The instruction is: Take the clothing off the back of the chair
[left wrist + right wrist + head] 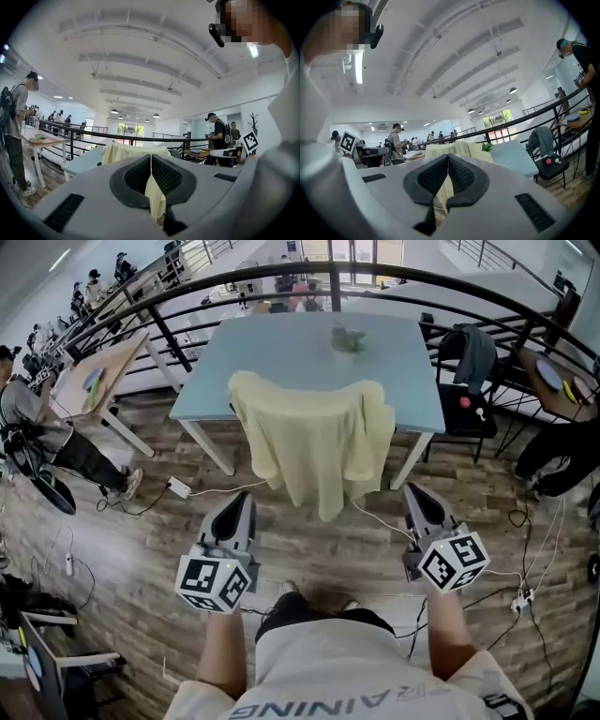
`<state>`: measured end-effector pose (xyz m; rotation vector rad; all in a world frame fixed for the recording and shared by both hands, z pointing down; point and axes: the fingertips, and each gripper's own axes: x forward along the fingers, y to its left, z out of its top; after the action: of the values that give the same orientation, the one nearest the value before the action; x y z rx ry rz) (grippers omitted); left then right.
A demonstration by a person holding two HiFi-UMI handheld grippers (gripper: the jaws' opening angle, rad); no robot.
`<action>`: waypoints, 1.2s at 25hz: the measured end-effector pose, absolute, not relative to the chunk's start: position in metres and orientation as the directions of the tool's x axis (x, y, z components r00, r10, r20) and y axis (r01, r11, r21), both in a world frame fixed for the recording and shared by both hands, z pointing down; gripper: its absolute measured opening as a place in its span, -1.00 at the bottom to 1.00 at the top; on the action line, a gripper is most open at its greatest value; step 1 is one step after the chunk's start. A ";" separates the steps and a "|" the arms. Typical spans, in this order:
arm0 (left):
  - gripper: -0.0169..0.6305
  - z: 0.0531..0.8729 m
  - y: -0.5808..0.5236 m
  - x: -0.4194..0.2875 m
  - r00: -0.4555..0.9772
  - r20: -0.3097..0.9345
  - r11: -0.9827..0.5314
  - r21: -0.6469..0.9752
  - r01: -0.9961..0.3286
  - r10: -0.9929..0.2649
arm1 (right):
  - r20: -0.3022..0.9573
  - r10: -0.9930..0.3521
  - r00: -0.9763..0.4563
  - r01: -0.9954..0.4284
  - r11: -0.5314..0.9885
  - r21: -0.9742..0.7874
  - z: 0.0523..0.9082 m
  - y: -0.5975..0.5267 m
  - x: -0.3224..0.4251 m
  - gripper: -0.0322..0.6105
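- Both hands are out in front and low. The left tongs (246, 495) and the right tongs (412, 488) point toward the chair, one on each side of it, both well short of the cloth.
- Left tongs (151, 161): jaws pressed together at the tip, gripping nothing; the yellow showing below the tips is the garment far beyond, not a catch.
- Right tongs (448, 161): the same, jaws closed on each other and empty.
- The pale yellow cloth garment (319, 442) lies draped over the chair back, hanging down toward the person. The chair is pushed in against the pale blue rectangular worktop (281, 352), and the cloth hides nearly all of its frame.
- It looks held there only by its own weight, folded over the top rail; so I'd say it wants lifting up and off rather than a straight pull.
- The tongs are spread about as wide as the garment's two upper corners; that reads as a set-up for a two-handed lift, one corner each.
- Not yet begun, by my judgement; both pairs of jaws must open before either can pinch cloth.
- Watch the small green plant (349, 338) on the worktop behind; a swinging hem could brush it.
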<state>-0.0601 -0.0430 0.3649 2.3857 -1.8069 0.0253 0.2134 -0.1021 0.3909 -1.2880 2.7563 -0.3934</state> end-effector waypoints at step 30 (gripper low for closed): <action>-0.83 0.385 -0.316 -0.230 0.466 0.110 -0.446 0.167 -0.879 -0.878 | 0.082 -0.928 -0.363 -0.919 0.342 -0.197 0.372 -0.316 0.107 -0.83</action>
<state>-0.2301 -0.3165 0.3850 2.5133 -1.5267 0.0103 0.1068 -0.3161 0.3720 -1.7472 2.5360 -0.3248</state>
